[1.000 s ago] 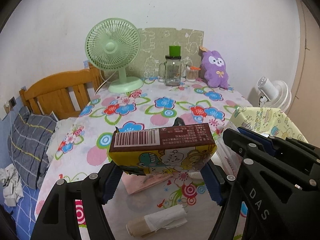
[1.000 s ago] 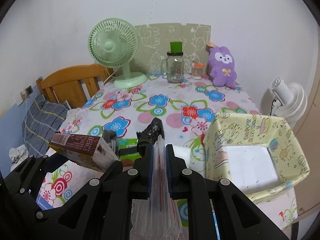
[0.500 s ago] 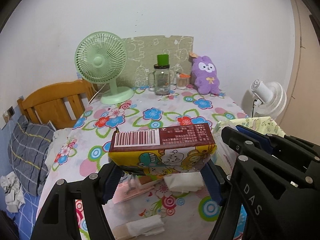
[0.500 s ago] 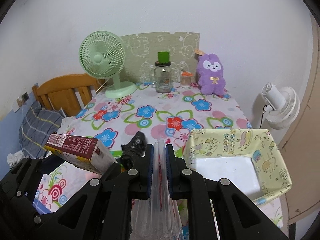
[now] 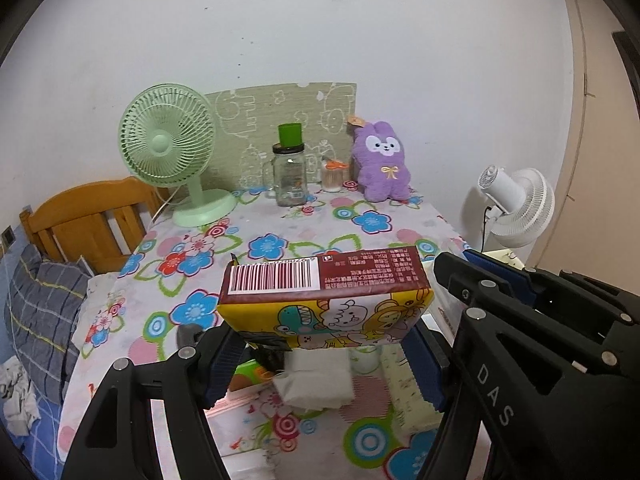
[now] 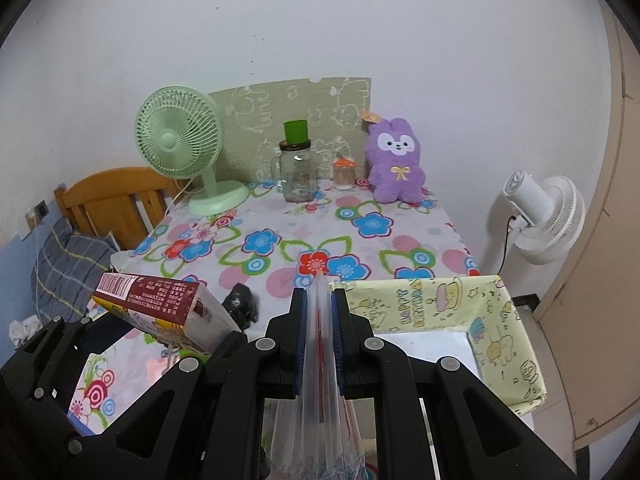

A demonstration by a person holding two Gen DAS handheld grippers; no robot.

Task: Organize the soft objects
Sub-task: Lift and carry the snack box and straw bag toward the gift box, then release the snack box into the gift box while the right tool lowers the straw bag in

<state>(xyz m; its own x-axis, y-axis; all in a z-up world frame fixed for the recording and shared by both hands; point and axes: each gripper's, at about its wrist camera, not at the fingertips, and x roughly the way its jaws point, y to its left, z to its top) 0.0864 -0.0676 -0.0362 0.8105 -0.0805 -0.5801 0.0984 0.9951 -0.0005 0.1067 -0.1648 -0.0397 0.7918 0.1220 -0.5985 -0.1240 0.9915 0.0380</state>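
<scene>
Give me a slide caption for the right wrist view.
Right hand-held gripper pinching a clear plastic bag beside the yellow bin on a floral table.

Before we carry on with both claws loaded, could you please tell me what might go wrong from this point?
1. The yellow-and-maroon cartoon tissue box is clamped by its ends in the left claw and tilts, so it could slip out.
2. The clear crinkly plastic bag is pinched only at its top edge by the right claw; it may tear or slide free.
3. The claws sit close together, so they could collide near the pale yellow fabric bin.
</scene>
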